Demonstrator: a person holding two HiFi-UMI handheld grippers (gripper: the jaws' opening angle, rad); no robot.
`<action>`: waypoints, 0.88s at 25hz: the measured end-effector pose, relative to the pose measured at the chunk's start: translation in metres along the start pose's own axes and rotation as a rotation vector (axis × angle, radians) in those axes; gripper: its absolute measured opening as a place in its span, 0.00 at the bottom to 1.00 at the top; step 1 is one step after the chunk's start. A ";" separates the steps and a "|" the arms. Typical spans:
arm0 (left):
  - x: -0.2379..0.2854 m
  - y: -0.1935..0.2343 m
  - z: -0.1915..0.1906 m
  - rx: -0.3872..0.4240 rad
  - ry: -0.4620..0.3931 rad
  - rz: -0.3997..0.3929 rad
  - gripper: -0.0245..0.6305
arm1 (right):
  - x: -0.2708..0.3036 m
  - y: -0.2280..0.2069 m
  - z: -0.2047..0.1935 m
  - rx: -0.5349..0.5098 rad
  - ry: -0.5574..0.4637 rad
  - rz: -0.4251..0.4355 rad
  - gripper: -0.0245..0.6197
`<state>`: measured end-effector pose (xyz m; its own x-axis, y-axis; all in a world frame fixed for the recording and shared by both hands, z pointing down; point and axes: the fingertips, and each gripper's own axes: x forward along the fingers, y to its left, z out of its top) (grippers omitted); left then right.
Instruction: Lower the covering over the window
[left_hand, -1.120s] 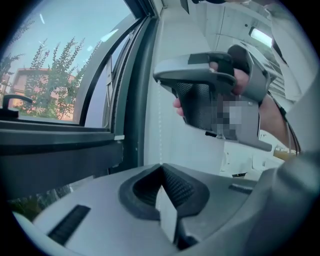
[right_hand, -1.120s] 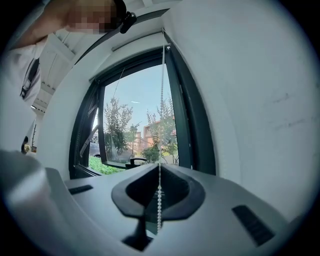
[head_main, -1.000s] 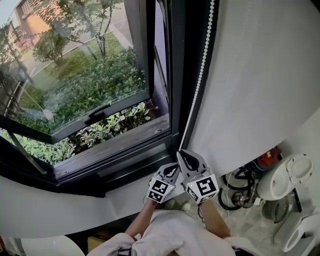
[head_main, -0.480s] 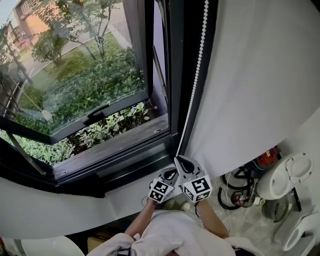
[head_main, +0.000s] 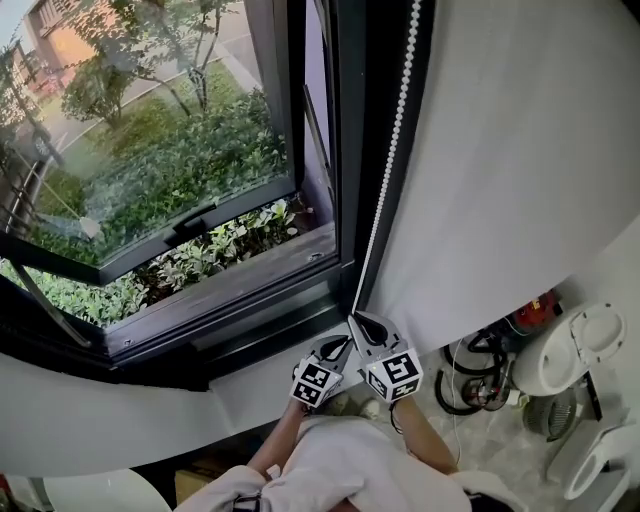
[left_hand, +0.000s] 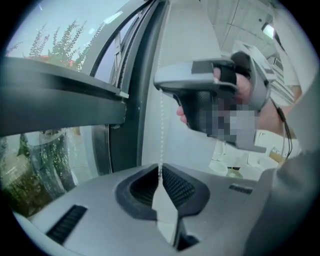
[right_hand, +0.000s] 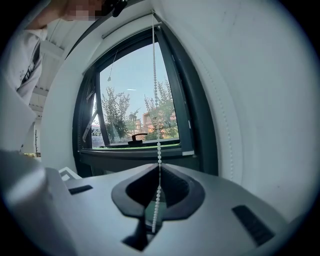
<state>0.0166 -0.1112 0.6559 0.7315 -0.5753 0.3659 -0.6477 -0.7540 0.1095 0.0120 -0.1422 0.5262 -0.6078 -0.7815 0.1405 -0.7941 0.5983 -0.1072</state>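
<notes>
No legible text, brand, number or sign in any view. Only printed patterns are the black-and-white square markers on the cubes of the left gripper (head_main: 343, 345) and right gripper (head_main: 357, 320), lower centre of the head view. They're code blocks, not characters. Gear in the lower right of the head view is too small to show any label.
</notes>
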 end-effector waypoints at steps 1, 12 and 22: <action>-0.006 0.001 0.006 -0.006 -0.013 0.002 0.07 | -0.001 0.000 0.000 0.000 0.000 0.001 0.04; -0.087 0.005 0.170 0.047 -0.283 0.007 0.17 | -0.005 0.002 0.002 0.005 0.004 0.011 0.04; -0.111 -0.007 0.293 0.176 -0.470 -0.032 0.17 | -0.006 0.009 0.002 -0.001 0.009 0.025 0.04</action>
<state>0.0024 -0.1349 0.3433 0.7936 -0.6009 -0.0957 -0.6071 -0.7925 -0.0581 0.0085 -0.1327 0.5220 -0.6271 -0.7650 0.1463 -0.7789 0.6174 -0.1101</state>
